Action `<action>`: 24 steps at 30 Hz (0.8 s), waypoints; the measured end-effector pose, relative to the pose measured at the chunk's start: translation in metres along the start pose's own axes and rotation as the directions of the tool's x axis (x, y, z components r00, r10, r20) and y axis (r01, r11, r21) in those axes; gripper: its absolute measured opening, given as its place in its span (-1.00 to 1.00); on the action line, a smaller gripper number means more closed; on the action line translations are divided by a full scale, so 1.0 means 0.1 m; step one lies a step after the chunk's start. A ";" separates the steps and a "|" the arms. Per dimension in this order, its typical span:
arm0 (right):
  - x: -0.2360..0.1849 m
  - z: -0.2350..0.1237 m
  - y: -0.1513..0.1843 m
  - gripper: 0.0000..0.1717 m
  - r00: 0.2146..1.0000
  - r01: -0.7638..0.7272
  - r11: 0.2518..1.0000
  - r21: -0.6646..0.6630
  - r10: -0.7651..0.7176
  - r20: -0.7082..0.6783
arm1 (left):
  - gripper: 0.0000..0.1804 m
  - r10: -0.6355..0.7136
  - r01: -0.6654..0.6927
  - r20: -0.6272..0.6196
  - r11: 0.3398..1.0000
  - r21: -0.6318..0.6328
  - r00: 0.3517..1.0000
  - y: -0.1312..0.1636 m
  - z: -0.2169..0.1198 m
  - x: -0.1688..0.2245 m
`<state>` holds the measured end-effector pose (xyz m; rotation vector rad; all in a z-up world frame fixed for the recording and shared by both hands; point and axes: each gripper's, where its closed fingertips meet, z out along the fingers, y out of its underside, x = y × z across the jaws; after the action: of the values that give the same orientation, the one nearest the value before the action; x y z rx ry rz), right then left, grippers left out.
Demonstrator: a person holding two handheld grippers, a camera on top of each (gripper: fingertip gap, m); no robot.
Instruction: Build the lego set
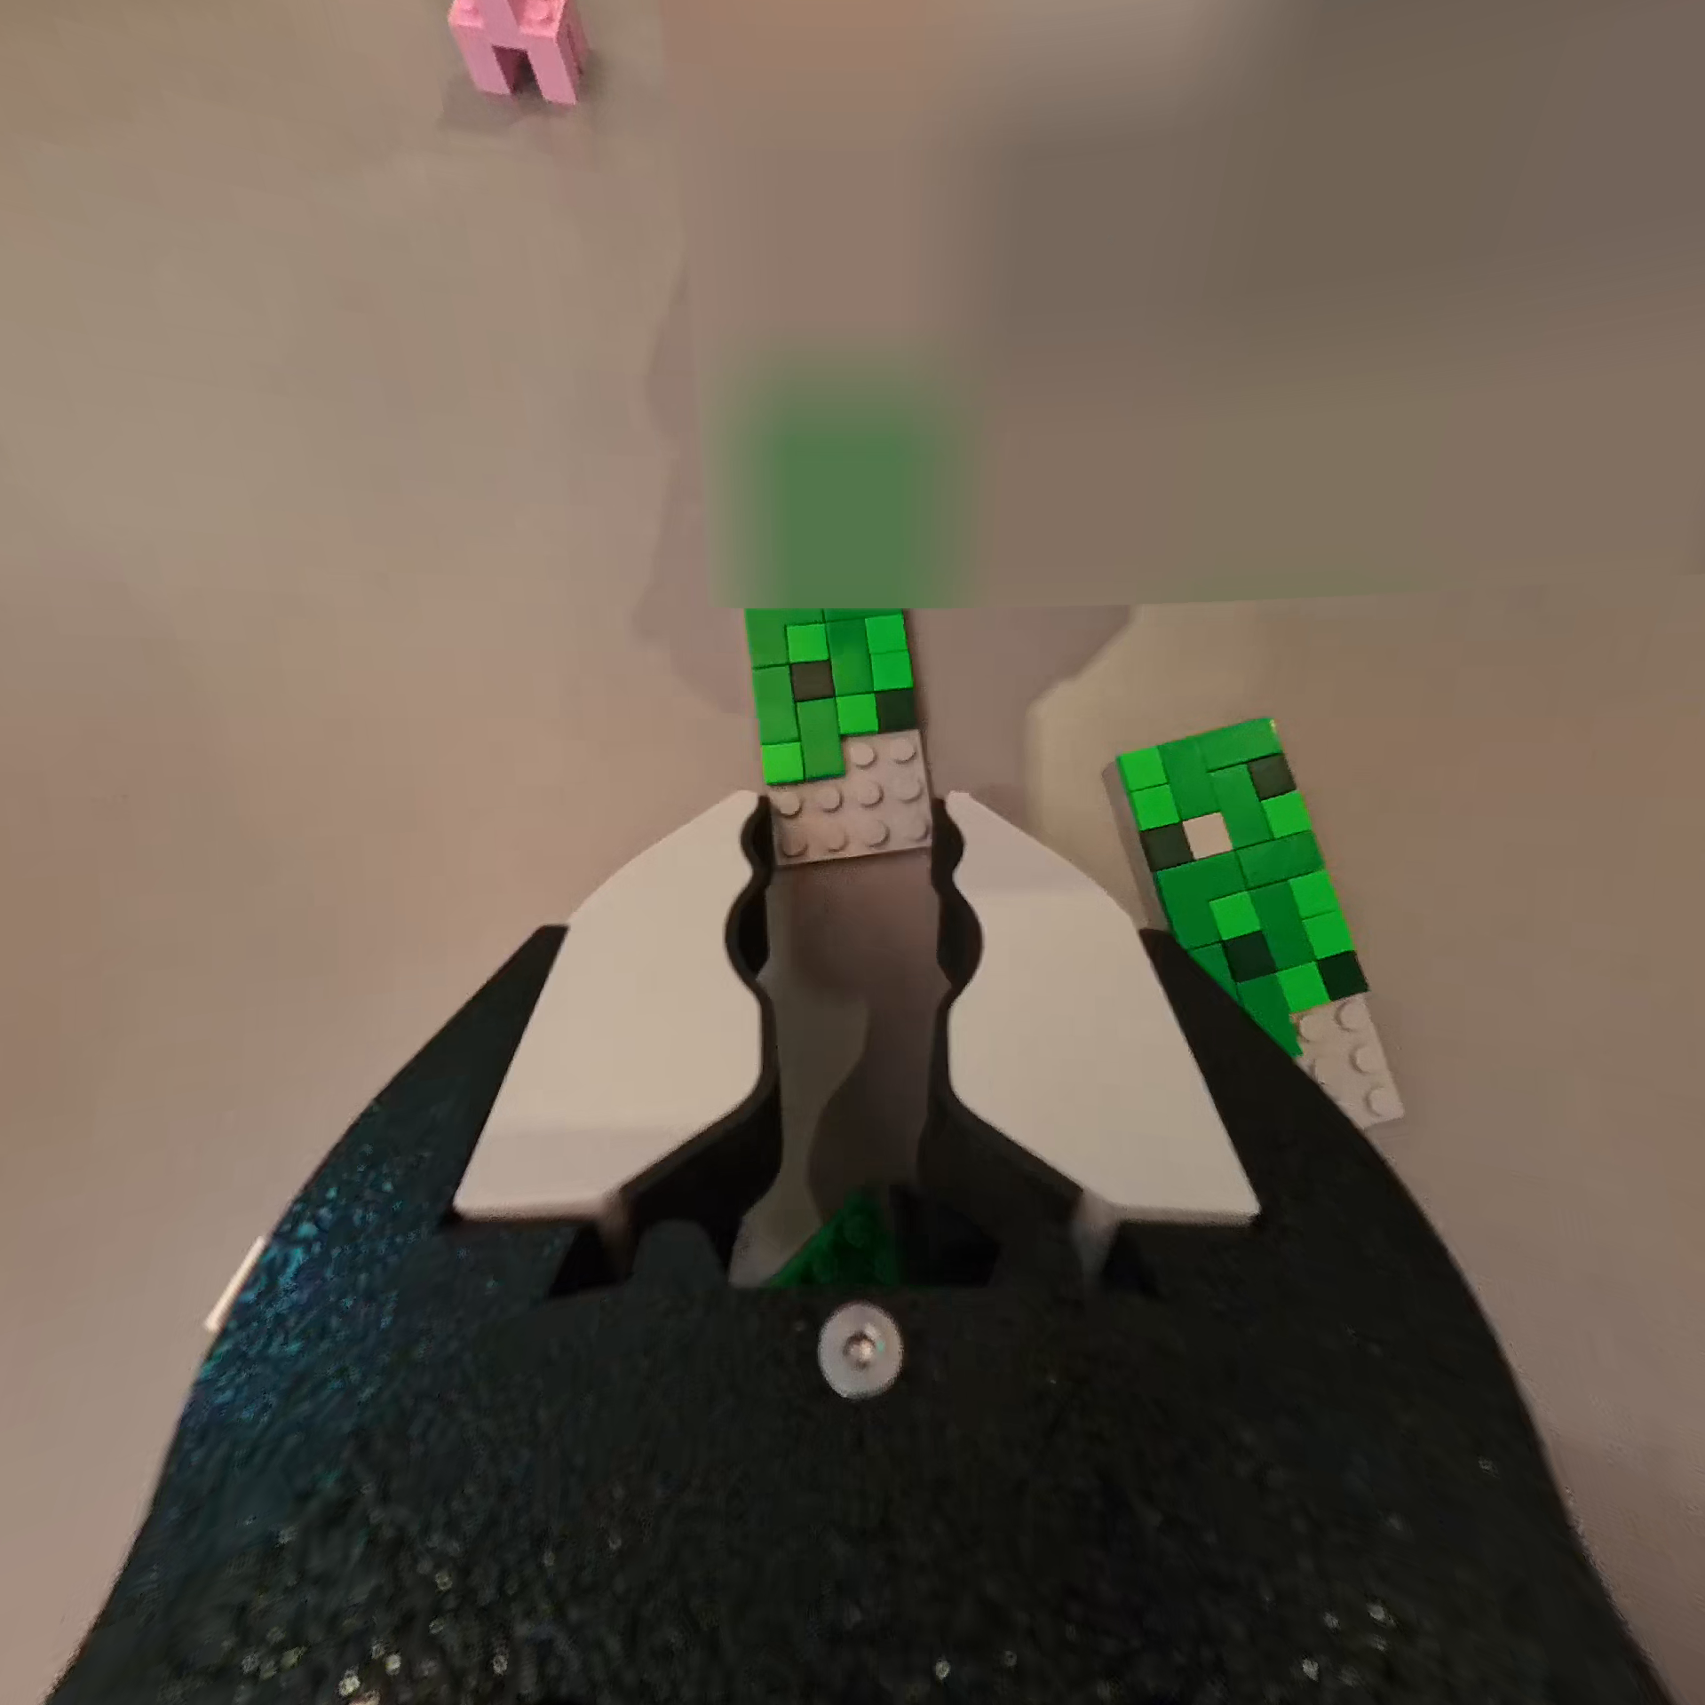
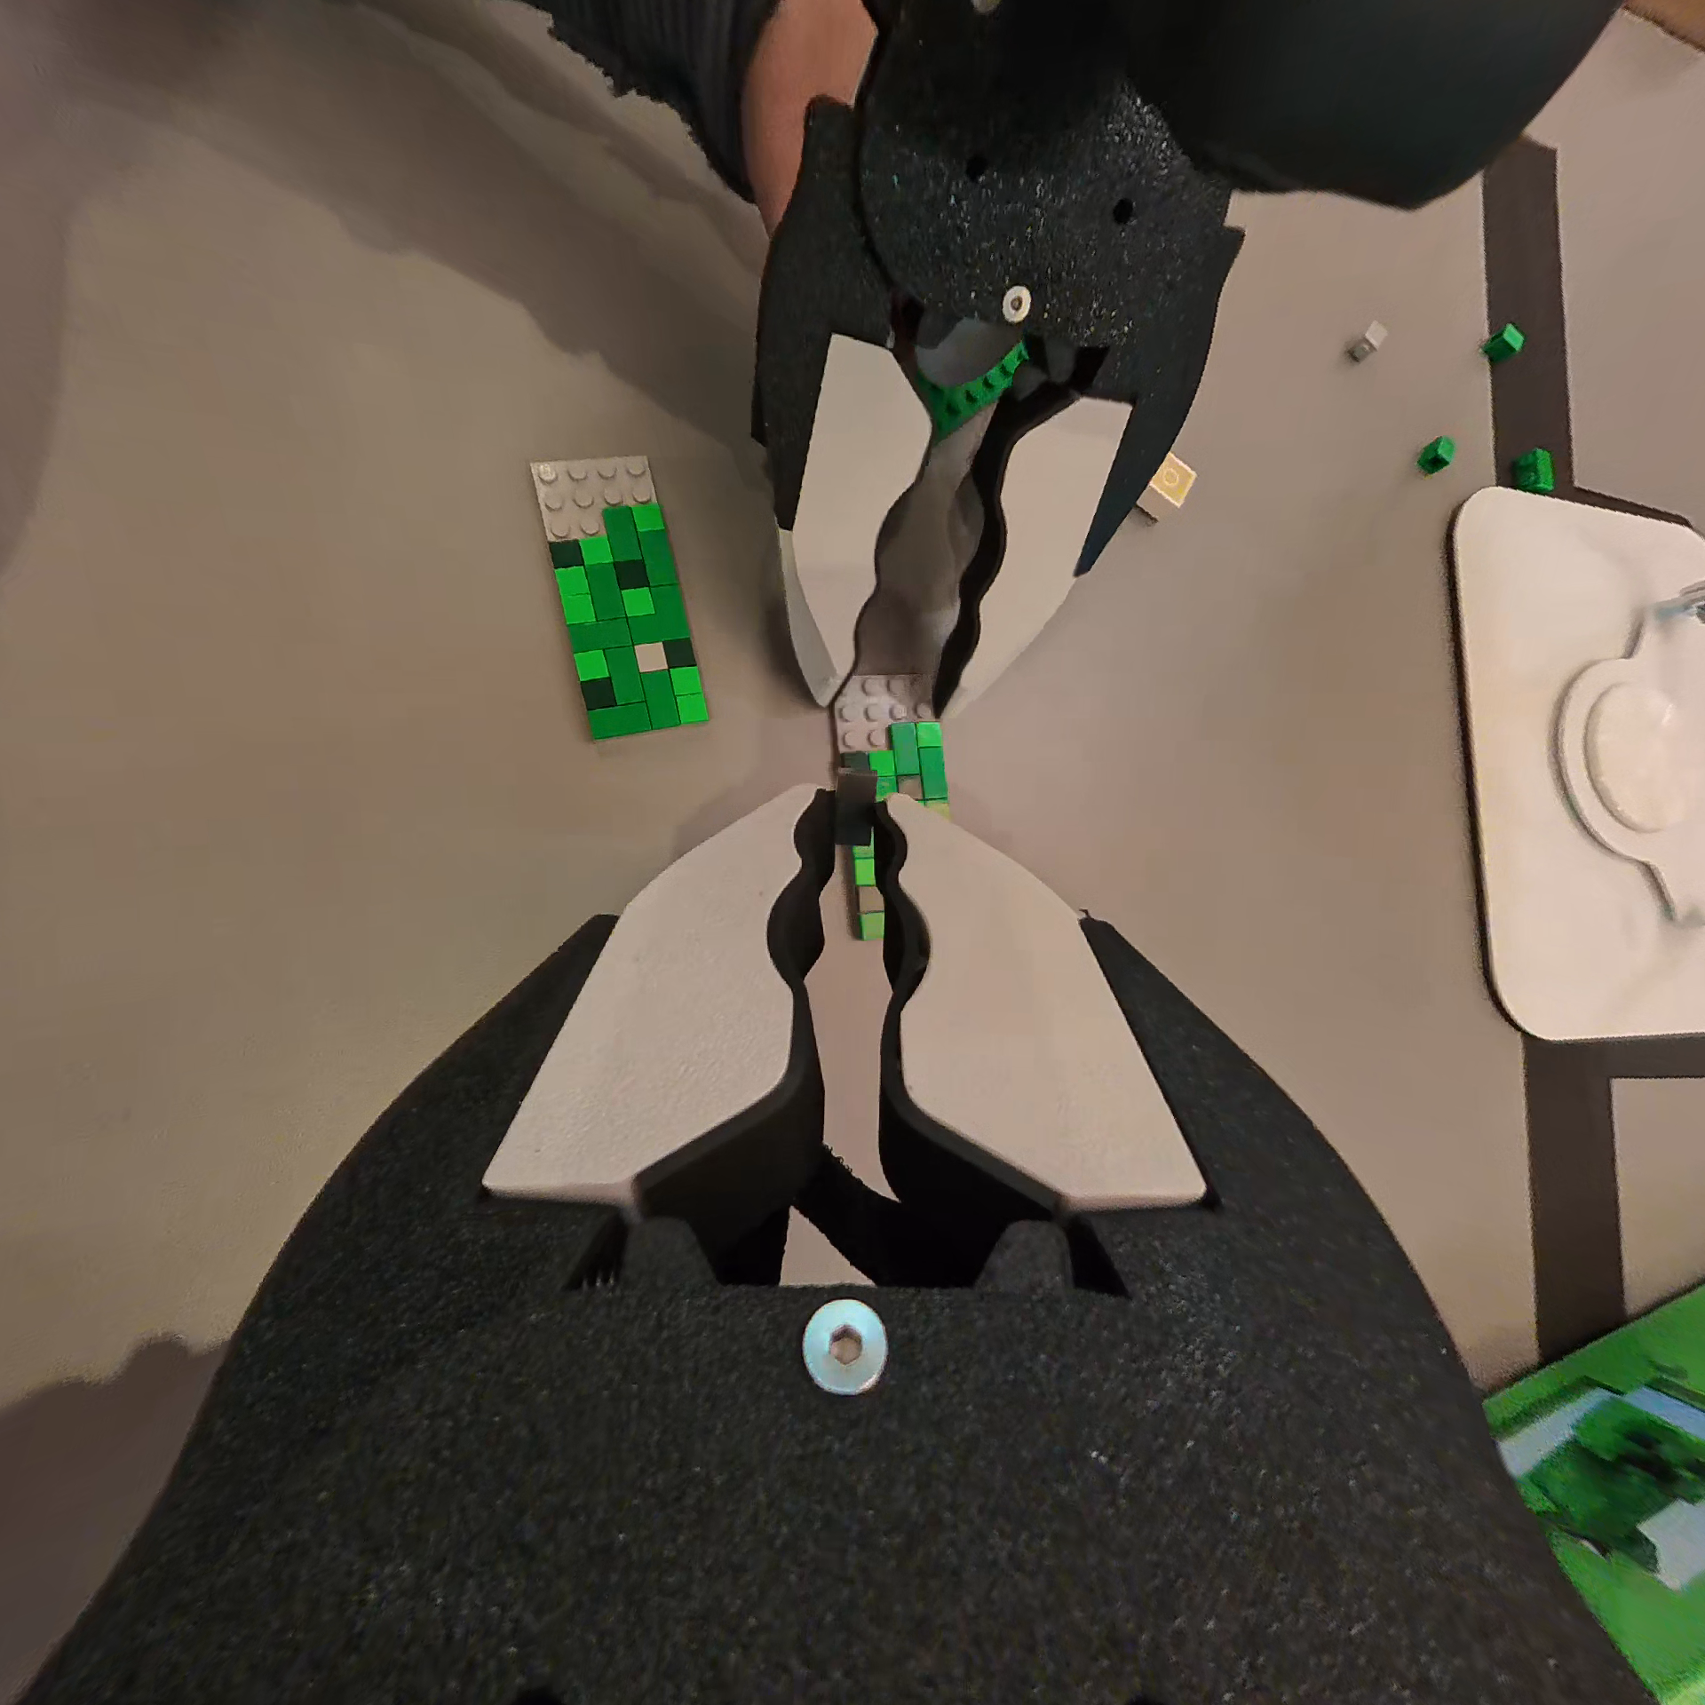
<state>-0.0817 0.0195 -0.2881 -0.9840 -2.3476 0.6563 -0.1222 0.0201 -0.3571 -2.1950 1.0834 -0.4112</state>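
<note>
Right gripper: fingers drawn narrow, pinching a small dark green tile just above the plate.
Plate: grey studded strip partly covered with green tiles, lying on the tabletop between the two grippers.
Left gripper: fingers closed on the plate's bare grey end, one pad at each side edge.
Beside: a second tiled plate lies near, apart.
Farther: pink block piece; white tray; loose green bricks.
</note>
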 end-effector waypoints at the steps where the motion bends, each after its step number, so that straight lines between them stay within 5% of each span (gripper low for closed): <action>1: -0.01 0.01 0.00 -0.91 1.000 -0.004 1.000 0.003 0.004 0.003 | -0.64 0.003 -0.003 0.001 1.000 0.002 1.000 0.00 0.00 0.00; 14: -0.10 0.42 -0.08 -0.91 0.988 0.151 0.982 -0.115 -0.149 0.029 | -0.66 -0.079 0.059 0.093 0.978 0.199 0.993 -0.02 -0.19 0.17; 24: -0.16 0.57 -0.11 -0.91 0.965 0.244 0.936 -0.252 -0.207 0.163 | -0.66 -0.055 0.037 0.077 0.974 0.223 0.995 -0.09 -0.26 0.28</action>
<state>-0.1123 -0.0121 -0.3287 -0.7802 -2.6707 0.3258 -0.1141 -0.0086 -0.3320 -2.0244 0.8981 -0.4358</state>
